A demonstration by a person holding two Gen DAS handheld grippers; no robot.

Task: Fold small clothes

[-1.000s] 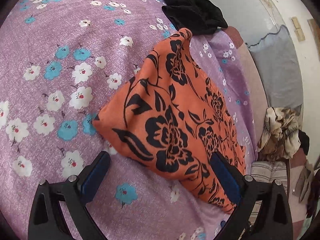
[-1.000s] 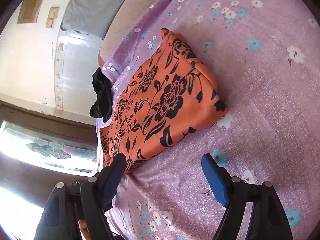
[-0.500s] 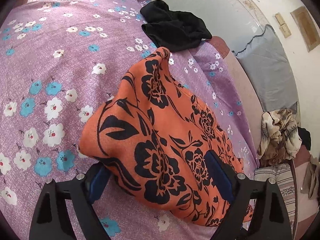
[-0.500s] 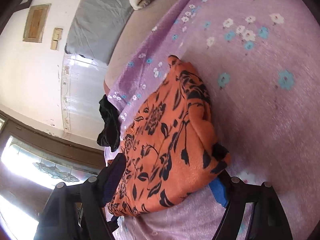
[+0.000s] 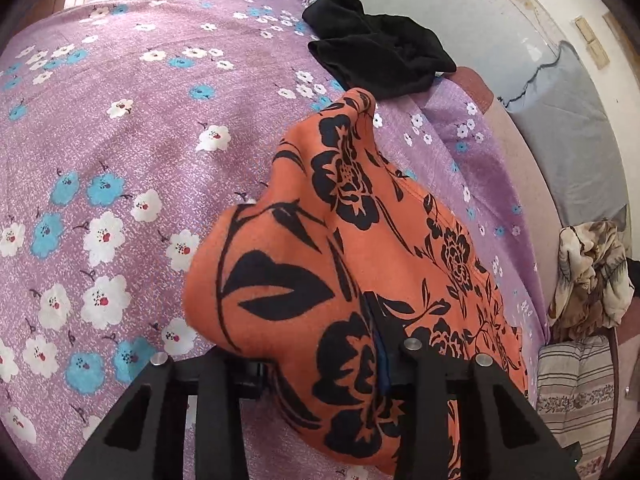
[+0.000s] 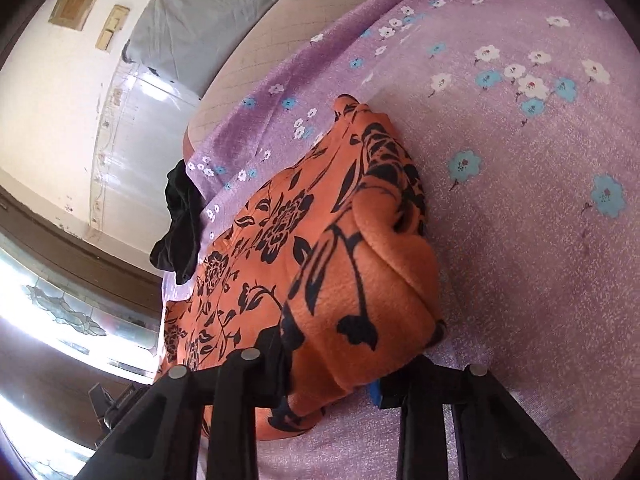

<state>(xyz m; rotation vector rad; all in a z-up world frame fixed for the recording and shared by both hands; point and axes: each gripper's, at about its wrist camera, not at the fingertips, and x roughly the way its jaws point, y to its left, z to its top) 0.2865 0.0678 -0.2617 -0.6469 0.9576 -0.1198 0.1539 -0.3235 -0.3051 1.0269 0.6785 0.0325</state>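
An orange garment with black flowers (image 5: 360, 220) lies folded on the purple flowered bedsheet (image 5: 120, 140). My left gripper (image 5: 308, 352) is closing on one near corner of it. The cloth bunches up between the fingers and hides the left one. In the right wrist view the same orange garment (image 6: 280, 220) bulges between the fingers of my right gripper (image 6: 328, 364). Its jaws are closing on the other near corner, and a blue pad shows at the cloth's edge.
A black garment (image 5: 380, 60) lies crumpled at the bed's far edge, just past the orange one. A grey pillow (image 5: 572, 140) leans against the wall. A beige patterned cloth (image 5: 592, 272) and a striped cloth (image 5: 572, 384) lie off the bed's side.
Both grippers moved forward over the garment's near edge and closed from wide open onto it. The cloth now bunches and lifts between each pair of fingers.
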